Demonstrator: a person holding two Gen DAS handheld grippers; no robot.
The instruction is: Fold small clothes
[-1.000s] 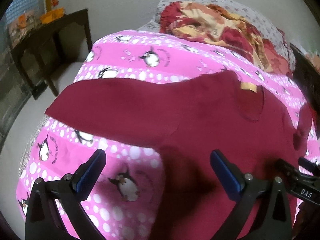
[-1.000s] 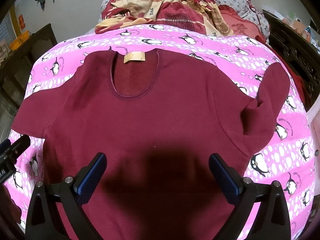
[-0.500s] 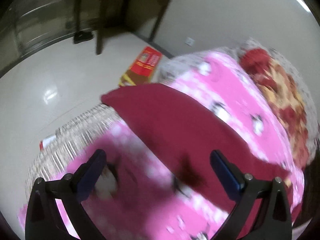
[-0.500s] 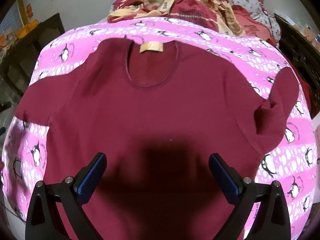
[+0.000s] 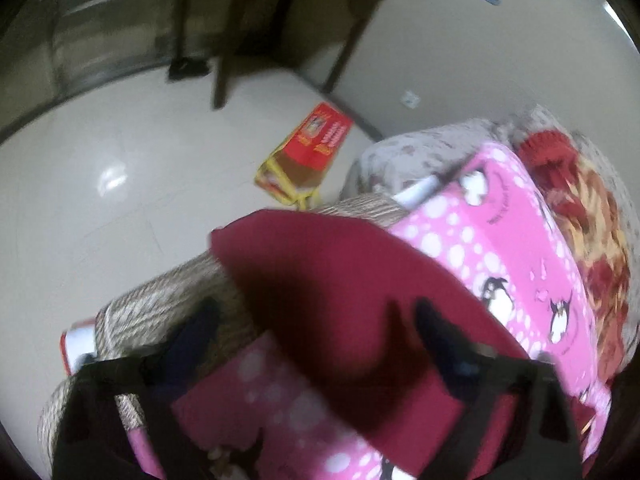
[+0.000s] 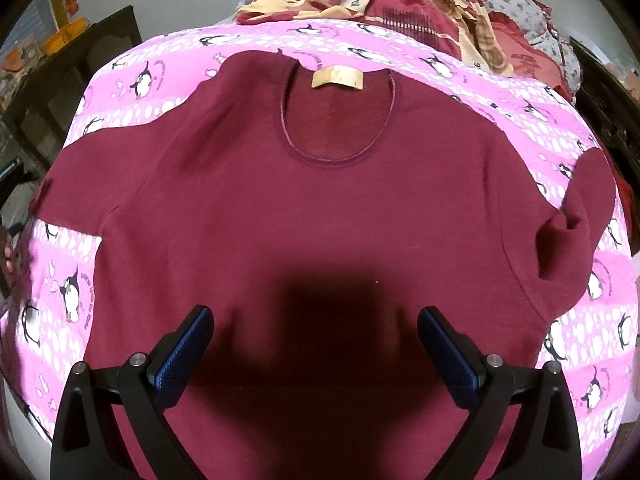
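A maroon short-sleeved shirt (image 6: 320, 208) lies flat, neck away from me, on a pink penguin-print sheet (image 6: 500, 92). A tan label (image 6: 338, 79) shows inside the collar. Its right sleeve (image 6: 576, 224) is rumpled. My right gripper (image 6: 316, 344) is open and empty, hovering over the shirt's lower middle. In the blurred left wrist view, my left gripper (image 5: 316, 336) is open and empty just above the shirt's left sleeve (image 5: 320, 272) at the bed's left edge. The pink sheet (image 5: 492, 240) shows beyond it.
A heap of red and cream bedding (image 6: 400, 4) lies at the head of the bed. Left of the bed are pale floor tiles (image 5: 100, 184), a red and yellow box (image 5: 308, 156) on the floor and a dark wooden table (image 5: 280, 12). Dark furniture (image 6: 612, 100) stands at right.
My left gripper swung left from the shirt's hem area to over the left sleeve, closing in on it. My right gripper moved slightly forward over the shirt. Both stayed open.
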